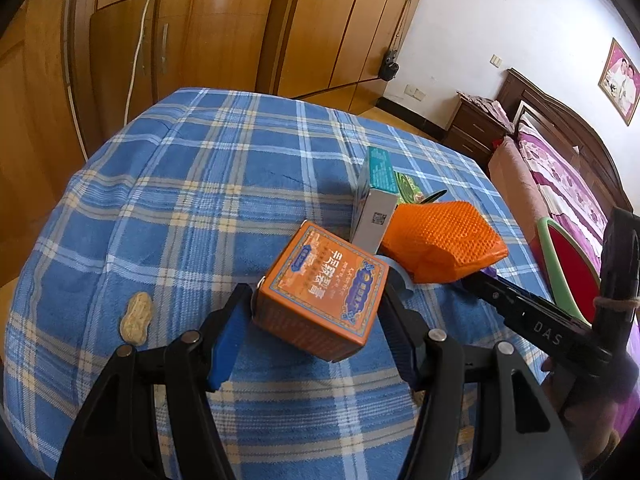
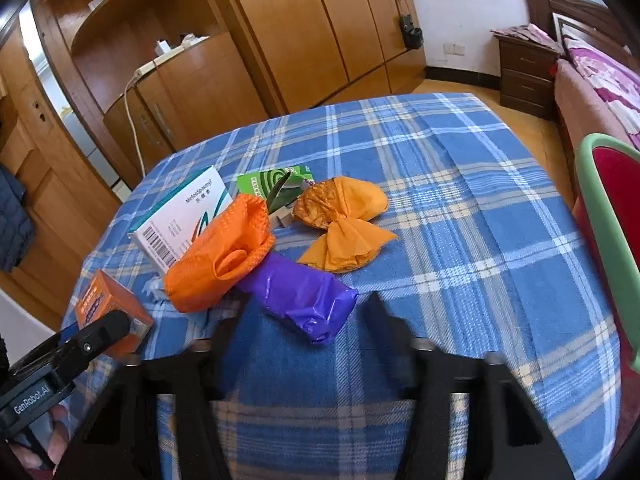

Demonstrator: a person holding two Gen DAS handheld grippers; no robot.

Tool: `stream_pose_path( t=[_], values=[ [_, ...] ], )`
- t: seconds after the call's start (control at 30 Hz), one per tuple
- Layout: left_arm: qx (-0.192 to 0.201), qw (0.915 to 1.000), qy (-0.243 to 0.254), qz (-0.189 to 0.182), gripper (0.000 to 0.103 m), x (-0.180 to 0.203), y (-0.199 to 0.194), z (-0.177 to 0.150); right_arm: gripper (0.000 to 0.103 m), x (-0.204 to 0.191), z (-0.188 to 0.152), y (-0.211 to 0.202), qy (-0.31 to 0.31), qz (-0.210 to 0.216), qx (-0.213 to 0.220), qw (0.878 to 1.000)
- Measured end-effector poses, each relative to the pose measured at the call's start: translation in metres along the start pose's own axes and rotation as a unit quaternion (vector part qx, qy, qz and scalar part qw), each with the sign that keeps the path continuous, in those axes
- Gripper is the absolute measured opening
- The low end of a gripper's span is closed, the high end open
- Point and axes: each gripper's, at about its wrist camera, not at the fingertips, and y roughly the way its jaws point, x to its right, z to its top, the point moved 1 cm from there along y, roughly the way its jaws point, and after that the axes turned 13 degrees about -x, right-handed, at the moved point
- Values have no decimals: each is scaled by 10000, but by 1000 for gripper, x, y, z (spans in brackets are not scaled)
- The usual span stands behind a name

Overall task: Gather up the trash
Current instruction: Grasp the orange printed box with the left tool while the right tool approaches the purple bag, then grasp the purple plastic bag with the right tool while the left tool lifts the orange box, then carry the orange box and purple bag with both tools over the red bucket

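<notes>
My left gripper is shut on a small orange box, which is tilted just above the blue plaid tablecloth; the box also shows in the right wrist view. My right gripper is open, its fingers on either side of the near end of a purple bag roll. An orange glove lies against the roll and against a white and teal medicine box. An orange wrapper and a green packet lie behind them. A peanut lies at the left.
The table stands in a bedroom. Wooden wardrobes and a cabinet with a power strip are behind it. A chair with a green frame and red seat is at the right, and a bed and nightstand are beyond it.
</notes>
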Motion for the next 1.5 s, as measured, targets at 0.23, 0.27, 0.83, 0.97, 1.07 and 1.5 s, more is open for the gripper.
stream_pose_path(
  t=[0.23,0.27,0.83,0.97,1.07,1.5],
  values=[
    [-29,10000,-30,-23,64,-2,1,0,23,1,-4,-1,4,96,31,9999],
    [-25,10000,-23,-20,64,-1,1,0,22,1,-5,-3,10,106,18,9999],
    [78,9994,241,-248,64,32,-25,-7,15,24,-34,-76,350,168,892,9953],
    [85,9989,329,-335,64,43,-31,-9,15,36,-43,-94,514,170,1093,9925],
    [76,9983,416,-409,64,54,-35,-10,15,46,-49,-106,652,171,1231,9901],
    [18,9939,917,-611,64,110,-44,-11,15,92,-73,-154,1202,68,1840,9755]
  ],
)
